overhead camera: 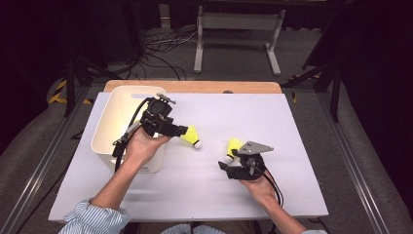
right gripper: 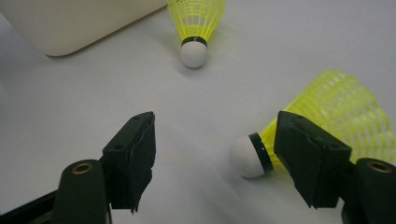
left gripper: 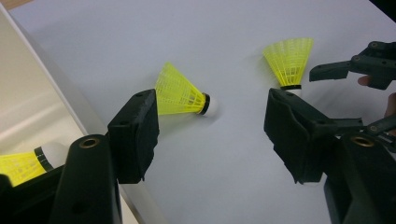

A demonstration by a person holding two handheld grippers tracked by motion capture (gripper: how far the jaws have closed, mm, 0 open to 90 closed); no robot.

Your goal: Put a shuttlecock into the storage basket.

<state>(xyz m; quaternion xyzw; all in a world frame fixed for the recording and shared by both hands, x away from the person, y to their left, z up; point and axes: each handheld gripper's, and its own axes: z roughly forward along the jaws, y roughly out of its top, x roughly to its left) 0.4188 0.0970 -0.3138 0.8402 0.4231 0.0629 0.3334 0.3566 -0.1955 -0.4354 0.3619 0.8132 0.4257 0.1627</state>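
Right claw (right gripper: 212, 158) flanks near shuttlecock's (right gripper: 322, 121) cork.

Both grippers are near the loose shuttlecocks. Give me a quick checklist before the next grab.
1. Left gripper jaws apart, nothing between them: ok.
2. Right gripper jaws apart, not gripping: ok.
3. Near shuttlecock lined up between the right jaws: not ok; it lies beside the right-hand jaw, cork tip just inside the gap.
4. Far shuttlecock lying free on the table, ahead of the left jaws: ok.
5. Bin open, room for more: ok; one shuttlecock in the bin visible.
6. The two grippers apart from each other: ok.
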